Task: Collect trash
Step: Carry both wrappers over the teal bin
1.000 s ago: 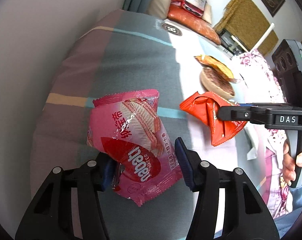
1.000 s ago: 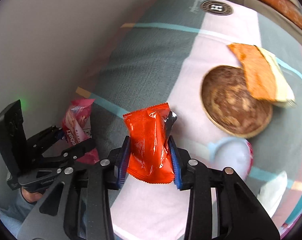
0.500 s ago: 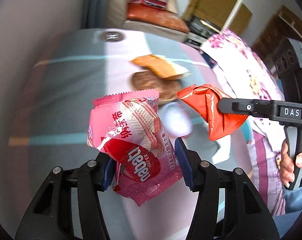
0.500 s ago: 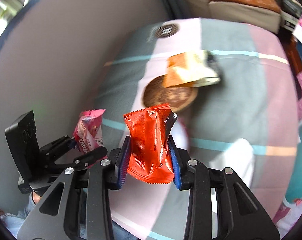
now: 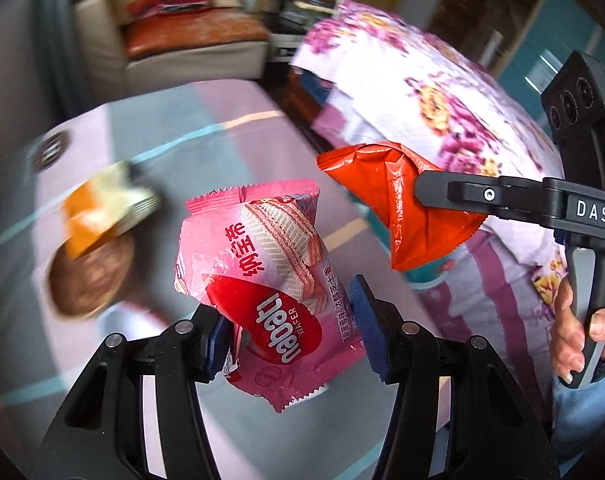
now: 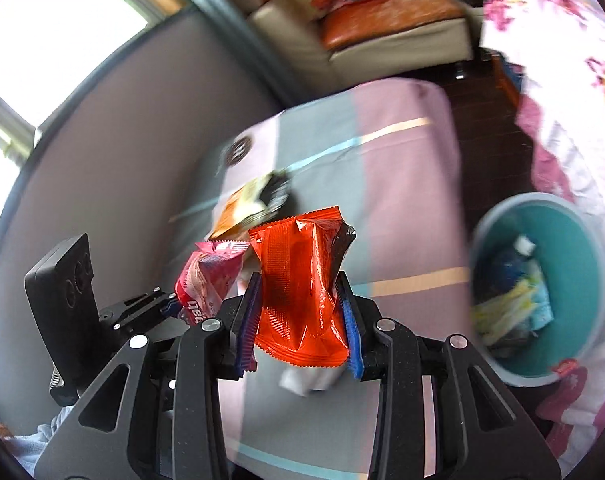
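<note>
My left gripper is shut on a pink wafer wrapper, held up above the striped table. That pink wafer wrapper also shows at the left of the right wrist view. My right gripper is shut on an orange-red snack wrapper; the same orange-red snack wrapper hangs to the right of the pink one in the left wrist view. A teal trash bin with several bits of rubbish inside stands on the floor to the right, beyond the table edge.
On the striped tablecloth lie an orange-and-white packet on a brown round dish, and a white crumpled piece. A floral-covered surface lies to the right, a sofa beyond. A hand grips the right handle.
Both grippers have swung rightward together with their wrappers and rolled. The dish and packet have slid left in view, and the teal bin and floral cover have come into view.
</note>
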A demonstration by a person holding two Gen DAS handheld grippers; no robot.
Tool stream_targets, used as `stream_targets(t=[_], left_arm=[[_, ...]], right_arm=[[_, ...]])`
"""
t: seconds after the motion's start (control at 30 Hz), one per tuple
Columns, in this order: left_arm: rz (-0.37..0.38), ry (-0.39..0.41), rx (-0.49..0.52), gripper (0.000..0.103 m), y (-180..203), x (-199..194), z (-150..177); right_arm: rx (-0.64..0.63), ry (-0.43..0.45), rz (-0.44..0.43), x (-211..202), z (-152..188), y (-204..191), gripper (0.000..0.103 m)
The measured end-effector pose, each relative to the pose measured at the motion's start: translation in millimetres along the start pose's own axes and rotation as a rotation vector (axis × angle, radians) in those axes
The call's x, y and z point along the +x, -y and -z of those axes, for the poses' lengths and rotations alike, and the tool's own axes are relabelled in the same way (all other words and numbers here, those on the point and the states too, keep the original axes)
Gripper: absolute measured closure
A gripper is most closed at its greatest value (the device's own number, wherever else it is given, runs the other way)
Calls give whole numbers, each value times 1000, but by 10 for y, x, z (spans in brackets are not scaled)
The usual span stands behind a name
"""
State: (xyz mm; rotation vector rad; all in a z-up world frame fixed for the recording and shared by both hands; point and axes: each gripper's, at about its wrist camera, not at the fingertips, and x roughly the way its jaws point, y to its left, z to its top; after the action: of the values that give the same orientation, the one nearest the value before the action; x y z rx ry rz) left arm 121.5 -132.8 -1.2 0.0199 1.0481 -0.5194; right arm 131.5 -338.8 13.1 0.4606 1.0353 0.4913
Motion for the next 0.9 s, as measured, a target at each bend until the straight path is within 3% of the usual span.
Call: stream_targets(t=[0.23, 0.43, 0.8, 0.9], left_arm=[[28, -58, 109, 47, 674, 443, -252], [28, -96, 146, 47, 957, 719, -399], [39, -146, 202, 46, 1299, 1143, -573], [34, -141, 190, 35, 1332, 1211, -615]], right_arm=[[125, 98, 75, -521, 35, 791, 68], [198, 137, 96, -743, 99, 1294, 68], [261, 138, 140, -844, 136, 1731, 67], [274, 138, 148, -841, 137, 1799, 67]])
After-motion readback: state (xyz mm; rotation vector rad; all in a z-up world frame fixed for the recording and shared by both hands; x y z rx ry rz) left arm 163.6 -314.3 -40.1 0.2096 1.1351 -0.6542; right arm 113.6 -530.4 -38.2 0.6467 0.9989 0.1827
